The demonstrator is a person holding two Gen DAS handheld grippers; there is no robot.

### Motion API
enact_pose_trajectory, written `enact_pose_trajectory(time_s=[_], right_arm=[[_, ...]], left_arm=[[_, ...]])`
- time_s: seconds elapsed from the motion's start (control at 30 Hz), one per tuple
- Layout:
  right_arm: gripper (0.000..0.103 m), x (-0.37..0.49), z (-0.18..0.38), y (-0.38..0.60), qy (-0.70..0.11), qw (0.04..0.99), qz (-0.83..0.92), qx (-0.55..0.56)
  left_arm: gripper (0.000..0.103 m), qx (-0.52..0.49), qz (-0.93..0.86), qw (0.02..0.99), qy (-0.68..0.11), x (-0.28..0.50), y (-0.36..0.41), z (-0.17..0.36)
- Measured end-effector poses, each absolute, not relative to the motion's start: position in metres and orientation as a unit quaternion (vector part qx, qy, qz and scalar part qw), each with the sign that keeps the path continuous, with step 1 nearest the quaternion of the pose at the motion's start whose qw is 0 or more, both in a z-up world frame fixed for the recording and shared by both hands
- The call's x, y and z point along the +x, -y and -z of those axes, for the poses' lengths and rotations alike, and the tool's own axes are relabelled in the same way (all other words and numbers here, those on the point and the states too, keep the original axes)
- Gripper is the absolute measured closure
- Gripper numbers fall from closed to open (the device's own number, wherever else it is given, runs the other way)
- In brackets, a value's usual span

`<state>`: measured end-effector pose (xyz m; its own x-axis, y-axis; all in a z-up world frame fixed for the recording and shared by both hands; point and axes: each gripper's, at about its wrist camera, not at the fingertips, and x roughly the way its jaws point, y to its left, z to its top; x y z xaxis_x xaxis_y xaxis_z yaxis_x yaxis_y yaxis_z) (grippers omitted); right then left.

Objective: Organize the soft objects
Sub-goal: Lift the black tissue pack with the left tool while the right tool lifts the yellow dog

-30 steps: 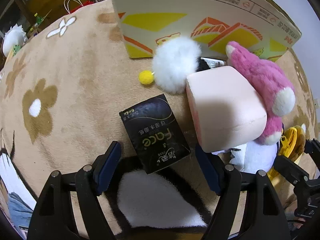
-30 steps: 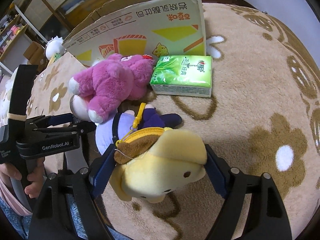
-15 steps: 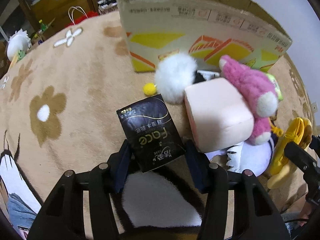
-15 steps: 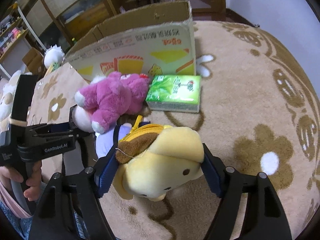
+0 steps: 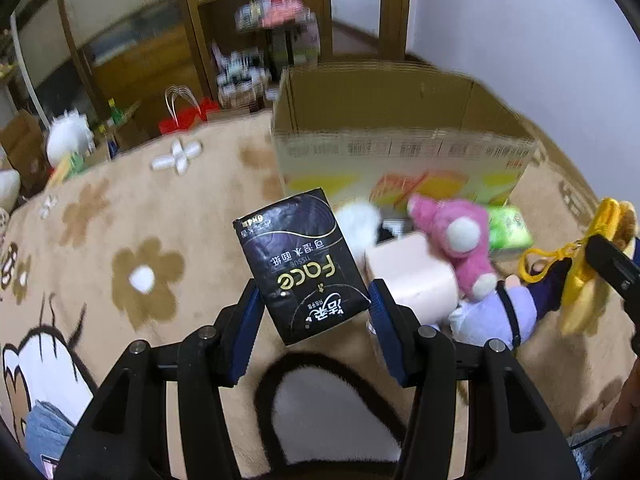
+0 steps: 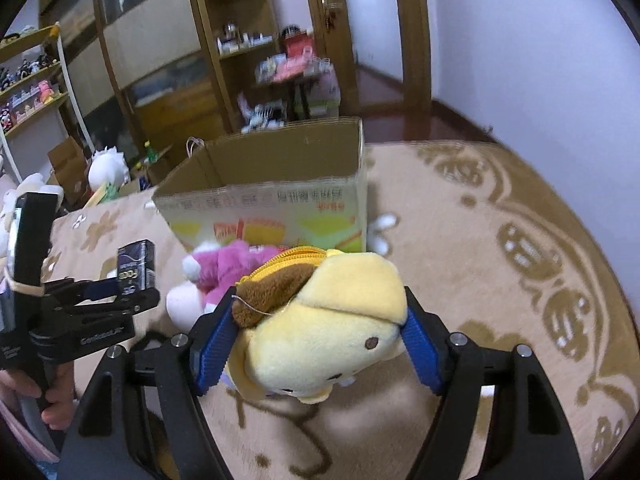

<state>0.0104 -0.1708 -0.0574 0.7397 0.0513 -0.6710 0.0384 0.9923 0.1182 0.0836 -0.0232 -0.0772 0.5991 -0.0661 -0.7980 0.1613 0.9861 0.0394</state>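
Box (image 5: 400, 152) stood open-topped at far edge of rug (image 5: 120, 240); all else placed from it. We had left gripper (image 5: 314, 316) clamped on black tissue pack (image 5: 304, 268), lifted, short of box. Right gripper (image 6: 316, 336) squeezed yellow plush pouch (image 6: 320, 320), also lifted, short of box. Pink plush (image 5: 456, 236) lay against box front. We judged: carry both above rim, release well inside, keep grip light.

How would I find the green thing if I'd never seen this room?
Find the big cardboard box on the flowery rug. At its front right corner, beside the pink plush, lies the green tissue pack. It is the only green, flat packet among fuzzy toys.
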Motion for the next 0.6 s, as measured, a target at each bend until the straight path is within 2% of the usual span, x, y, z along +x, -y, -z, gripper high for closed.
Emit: enact_pose_trajectory(time_s=[0.3, 0.6], right_arm=[[0.024, 0.007, 0.037, 0.168, -0.307, 0.951, 0.016, 0.038], [0.024, 0.012, 0.021, 0.164, -0.276, 0.96, 0.014, 0.031]], left_arm=[[0.051, 0.055, 0.054, 0.928, -0.365, 0.073, 0.023, 0.048], [0.051, 0.058, 0.054, 0.94, -0.331, 0.072, 0.022, 0.034]])
